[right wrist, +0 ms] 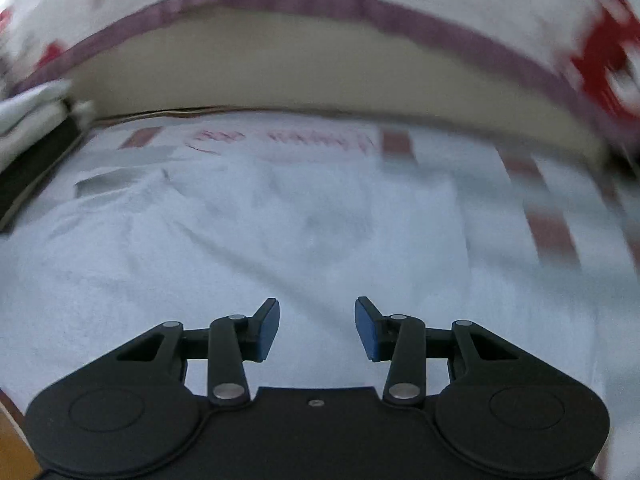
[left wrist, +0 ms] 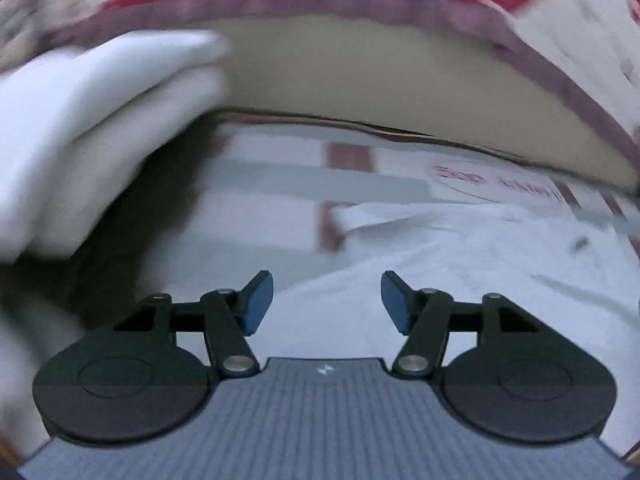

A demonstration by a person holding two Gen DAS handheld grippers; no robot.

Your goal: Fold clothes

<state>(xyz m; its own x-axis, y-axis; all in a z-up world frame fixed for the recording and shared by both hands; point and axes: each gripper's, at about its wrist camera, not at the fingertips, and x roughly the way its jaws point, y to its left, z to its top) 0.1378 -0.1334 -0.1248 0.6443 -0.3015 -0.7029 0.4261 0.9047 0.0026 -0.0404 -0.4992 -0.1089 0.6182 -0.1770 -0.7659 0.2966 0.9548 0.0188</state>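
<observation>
My left gripper (left wrist: 327, 302) has its blue pads spread apart with nothing between them, hovering over the white garment (left wrist: 460, 264), which lies from 12 to 3 o'clock on the striped sheet (left wrist: 280, 184). A white-gloved hand (left wrist: 92, 148) sits blurred at 10 o'clock. My right gripper (right wrist: 317, 328) is spread and empty too, the white garment (right wrist: 248, 232) filling everything toward 12 o'clock.

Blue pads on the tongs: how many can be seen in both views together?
4. Two in the left wrist view, one left and one right of the gap. Two in the right wrist view, likewise left and right. None seems hidden.
</observation>
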